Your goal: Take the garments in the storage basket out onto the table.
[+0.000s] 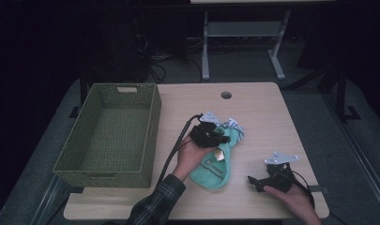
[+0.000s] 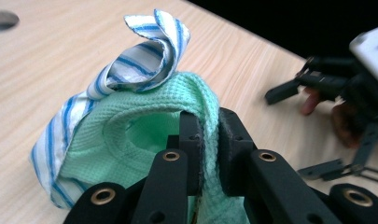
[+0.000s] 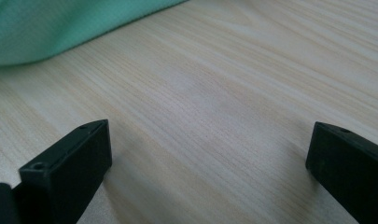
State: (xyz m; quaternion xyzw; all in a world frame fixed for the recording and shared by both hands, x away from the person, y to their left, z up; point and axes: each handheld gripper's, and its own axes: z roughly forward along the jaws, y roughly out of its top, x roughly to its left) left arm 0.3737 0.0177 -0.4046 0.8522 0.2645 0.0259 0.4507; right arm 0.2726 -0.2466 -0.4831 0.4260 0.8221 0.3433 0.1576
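Right now the left gripper (image 2: pixel 210 140) has its two black jaws pinched tight on the edge of a green cloth (image 2: pixel 144 135). The cloth is soft and mint green, with a bumpy knit like tiny squares. It folds over the jaws in a thick rim. From above, the green cloth (image 1: pixel 215 164) spreads out under and in front of the left gripper (image 1: pixel 221 137), and it has a small tag with dark letters on it.

Touching the green cloth on its far side is a striped cloth (image 2: pixel 140 65). It is white with thin blue lines, and one end curls up like a little wave. It wraps round the side of the green one.

Well off to the side, the right gripper (image 3: pixel 210 163) has its jaws wide apart with nothing between them, just above bare wood. From above, the right gripper (image 1: pixel 253 180) sits near the front edge of the table (image 1: pixel 262 112), close to the green cloth but not touching it.

Farther out, past the left gripper, a green woven basket (image 1: pixel 152 122) stands on the table.
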